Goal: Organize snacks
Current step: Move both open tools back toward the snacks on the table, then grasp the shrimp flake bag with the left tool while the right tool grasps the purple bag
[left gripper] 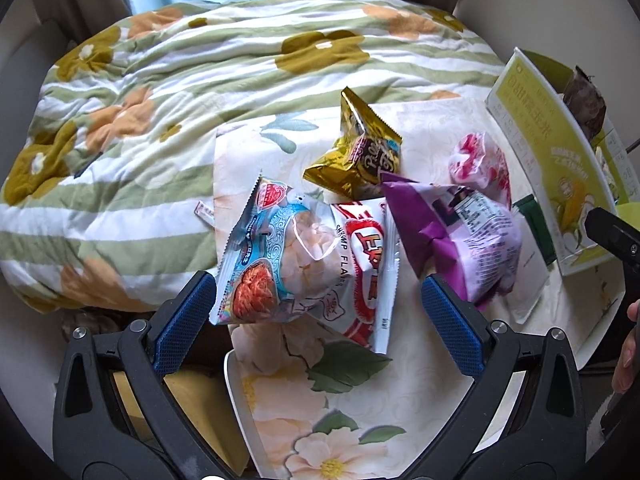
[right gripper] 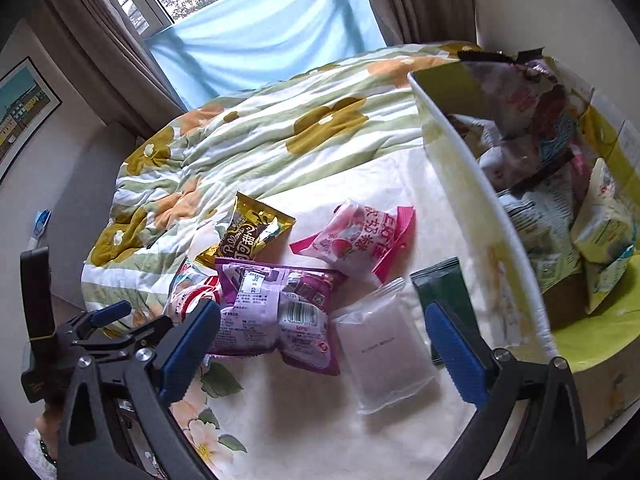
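- Snack packets are seen clustered on a floral tablecloth (left gripper: 352,412): a shrimp-flakes bag (left gripper: 308,260), a purple bag (left gripper: 460,232), a gold pouch (left gripper: 360,156) and a pink packet (left gripper: 480,164).
- The shrimp-flakes bag overhangs the table's left edge; the purple bag overlaps its right side.
- A clear packet (right gripper: 384,344) and a dark green sachet (right gripper: 444,292) are laid just beside the purple bag, near the wall of the yellow-green box (right gripper: 472,184), in which more snacks are held.
- Bare cloth is left in front of the cluster.
- The left gripper (left gripper: 320,320) is held with fingers wide apart, close to the shrimp-flakes bag.
- The right gripper (right gripper: 324,344) is likewise spread, nothing clamped, over the purple bag and clear packet.
- A flowered quilt (left gripper: 160,112) lies beyond the table's far edge.
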The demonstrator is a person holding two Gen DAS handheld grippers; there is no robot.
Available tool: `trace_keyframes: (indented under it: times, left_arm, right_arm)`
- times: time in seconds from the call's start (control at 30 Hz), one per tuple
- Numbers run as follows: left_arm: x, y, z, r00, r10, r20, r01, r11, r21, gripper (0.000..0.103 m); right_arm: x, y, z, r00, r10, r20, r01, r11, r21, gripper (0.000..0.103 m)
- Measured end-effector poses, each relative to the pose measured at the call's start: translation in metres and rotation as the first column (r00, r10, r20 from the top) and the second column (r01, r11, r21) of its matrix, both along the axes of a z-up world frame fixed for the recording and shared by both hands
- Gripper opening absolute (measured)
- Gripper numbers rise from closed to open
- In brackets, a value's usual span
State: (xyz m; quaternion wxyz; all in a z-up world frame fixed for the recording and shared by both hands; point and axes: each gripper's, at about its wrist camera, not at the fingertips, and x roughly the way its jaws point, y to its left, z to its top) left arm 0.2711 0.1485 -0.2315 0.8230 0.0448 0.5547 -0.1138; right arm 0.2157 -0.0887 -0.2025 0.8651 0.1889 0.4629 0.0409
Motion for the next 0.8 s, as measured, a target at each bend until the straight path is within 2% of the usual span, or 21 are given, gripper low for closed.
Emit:
trace_keyframes:
  times: [0.13,0.33,0.8]
  left_arm:
    - [0.013,-0.001,-0.025,0.999,-0.032,-0.034,0.032,0.999,-0.007,0.102]
    - [0.023,-0.009,-0.048,0.996,-0.072,-0.05,0.074,0.997,0.026,0.102]
    - [0.029,-0.008,-0.053,0.994,-0.106,-0.008,0.107,0.994,0.034,0.1]
  right_arm:
    - [0.015,0.017,-0.02,0.999,0.0,-0.037,0.001,1.0,0.026,0.102]
    - [0.032,0.033,-0.04,0.996,0.005,-0.086,0.001,0.997,0.073,0.102]
    - [0.041,0.051,-0.062,0.989,0.019,-0.149,-0.008,0.997,0.076,0.102]
